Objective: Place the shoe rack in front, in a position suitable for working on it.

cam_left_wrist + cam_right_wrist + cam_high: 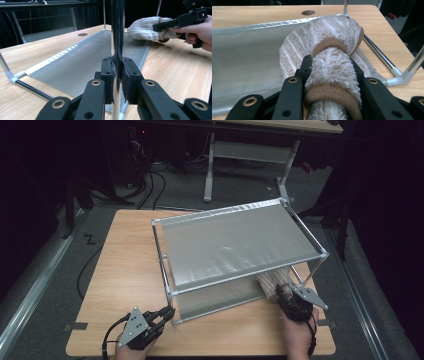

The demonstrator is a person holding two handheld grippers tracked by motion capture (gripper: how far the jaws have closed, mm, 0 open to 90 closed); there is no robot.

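Observation:
A metal rack (pixel 159 240) with two grey fabric shelves stands on the wooden table (pixel 125 270). My left gripper (pixel 169 312) is shut on the rack's front left upright pole (pixel 117 30), which runs between its pads (pixel 108 72). My right gripper (pixel 285 292) is shut on a fuzzy white sock bundle with brown bands (pixel 332 32). The bundle's far end rests on the right part of the lower shelf (pixel 244 50). In the left gripper view the sock bundle (pixel 143 27) and the right gripper (pixel 165 25) appear beyond the lower shelf (pixel 75 67), with a hand behind them.
The rack's right corner joint (pixel 398 75) and lower rail (pixel 377 52) lie close beside the bundle. A cable hole (pixel 82 34) sits in the tabletop behind the rack. Beyond the table, a desk frame (pixel 210 170) and floor cables (pixel 150 180).

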